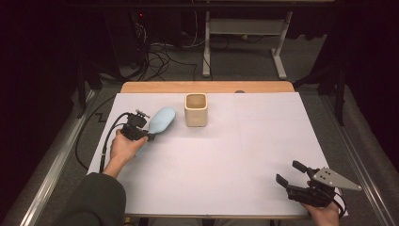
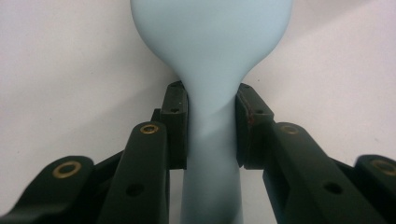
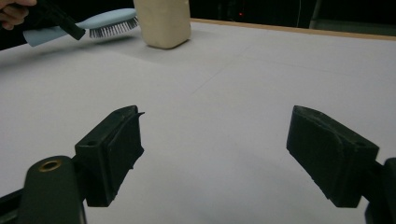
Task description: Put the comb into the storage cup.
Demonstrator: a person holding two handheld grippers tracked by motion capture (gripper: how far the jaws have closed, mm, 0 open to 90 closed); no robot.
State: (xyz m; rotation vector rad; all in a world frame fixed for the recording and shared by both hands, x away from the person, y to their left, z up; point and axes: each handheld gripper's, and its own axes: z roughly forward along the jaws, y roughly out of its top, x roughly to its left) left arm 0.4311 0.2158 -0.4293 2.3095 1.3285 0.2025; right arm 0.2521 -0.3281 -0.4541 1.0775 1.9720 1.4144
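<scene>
Two grippers: left gripper jaws clamped on light-blue brush at handle neck, brush head just left of beige cup, long axis aimed at cup; right gripper jaws wide, empty, well apart from cup on counter

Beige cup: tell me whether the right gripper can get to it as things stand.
Probably yes. The right gripper is open and empty, with bare white table between it and the beige cup; the left gripper holds the blue brush off to the side.
</scene>
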